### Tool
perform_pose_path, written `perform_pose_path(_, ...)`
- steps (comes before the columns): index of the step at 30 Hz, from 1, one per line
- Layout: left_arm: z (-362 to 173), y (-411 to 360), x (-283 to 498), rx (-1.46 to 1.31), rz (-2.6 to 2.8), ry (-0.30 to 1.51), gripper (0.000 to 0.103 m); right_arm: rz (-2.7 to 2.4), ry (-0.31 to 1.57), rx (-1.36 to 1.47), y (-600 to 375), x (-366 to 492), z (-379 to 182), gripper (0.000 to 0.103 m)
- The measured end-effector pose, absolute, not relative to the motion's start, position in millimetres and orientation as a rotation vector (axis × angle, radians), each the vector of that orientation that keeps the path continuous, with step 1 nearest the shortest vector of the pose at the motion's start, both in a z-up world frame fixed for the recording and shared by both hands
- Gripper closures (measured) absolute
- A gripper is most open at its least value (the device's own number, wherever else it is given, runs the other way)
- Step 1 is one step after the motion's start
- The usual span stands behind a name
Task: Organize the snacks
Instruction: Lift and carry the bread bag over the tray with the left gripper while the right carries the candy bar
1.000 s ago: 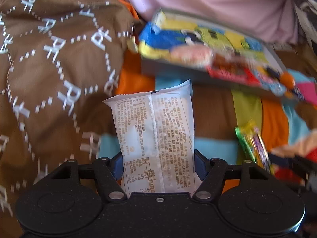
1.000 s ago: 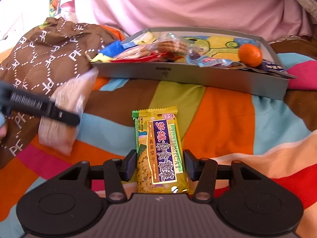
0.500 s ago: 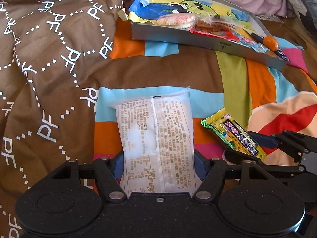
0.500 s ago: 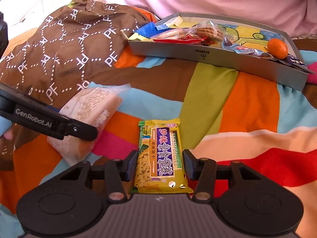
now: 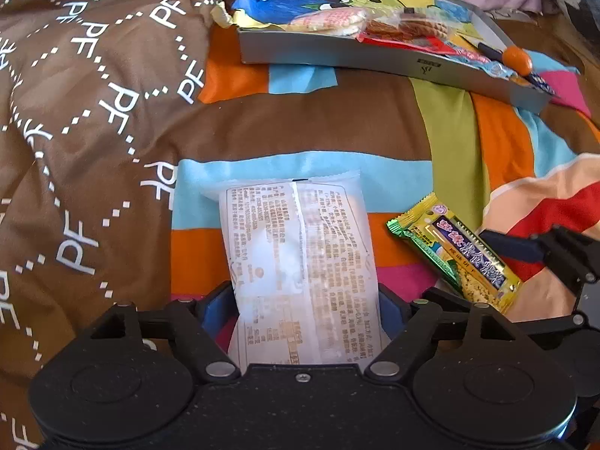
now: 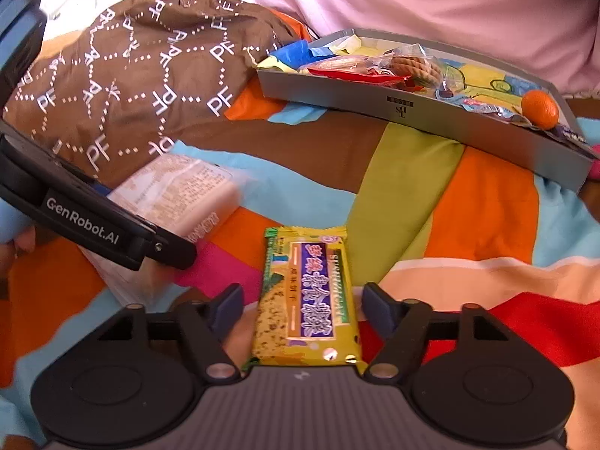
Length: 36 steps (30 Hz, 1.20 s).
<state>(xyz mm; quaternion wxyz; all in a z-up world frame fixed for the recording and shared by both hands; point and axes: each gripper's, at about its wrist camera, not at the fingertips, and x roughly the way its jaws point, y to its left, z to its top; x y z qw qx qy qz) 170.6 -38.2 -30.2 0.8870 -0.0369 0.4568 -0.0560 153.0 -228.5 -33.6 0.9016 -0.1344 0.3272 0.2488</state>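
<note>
A white printed snack packet [image 5: 300,247] lies lengthwise on the striped bedspread, and my left gripper [image 5: 303,300] is shut on its near end, blue pads against both sides. In the right wrist view one left finger [image 6: 112,225] crosses over the same packet [image 6: 180,191]. A yellow biscuit bar [image 6: 305,300] with a purple label rests flat on the bedspread between the fingers of my right gripper [image 6: 302,307], which is open with a gap on each side. The bar [image 5: 453,251] also shows to the right of the white packet.
A grey shallow box [image 6: 431,112] holding several wrapped snacks and a small orange fruit [image 6: 540,108] sits at the back. A brown cloth [image 5: 75,112] printed with white letters is bunched up on the left. Pink fabric [image 6: 412,0] lies behind the box.
Both grippers dropped toward the bedspread and away from the box. The right gripper's fingers spread apart and let go of the yellow bar. The left still holds the white packet.
</note>
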Motion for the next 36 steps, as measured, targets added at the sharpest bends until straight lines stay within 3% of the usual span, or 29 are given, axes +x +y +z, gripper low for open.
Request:
perform_pose_path(5,-35,-43,171,-0.034,-0.118,0.939,0.020,0.505,0.683,-0.274,-230,156,-36,0.019)
perform_pose_path(16,-41,-49,165,-0.001,-0.111,0.896,0.018,0.504,0.678,-0.281,-230,155,-37,0.020)
perform_pose_path(20,-39,-47,163,-0.027,-0.099,0.881,0.026,0.518,0.669,-0.283,-230,152,-38,0.028)
perform_pose_path(22,-38,-46,162,-0.056,-0.081,0.872,0.029,0.527,0.662,-0.288,-229,151,-38,0.037)
perform_pose_path(24,-38,-44,160,-0.092,-0.059,0.854,0.031,0.525,0.652,-0.297,-228,149,-38,0.051)
perform_pose_path(36,-36,-46,146,-0.088,-0.041,0.800,0.035,0.509,0.538,-0.488,-215,134,-42,0.051)
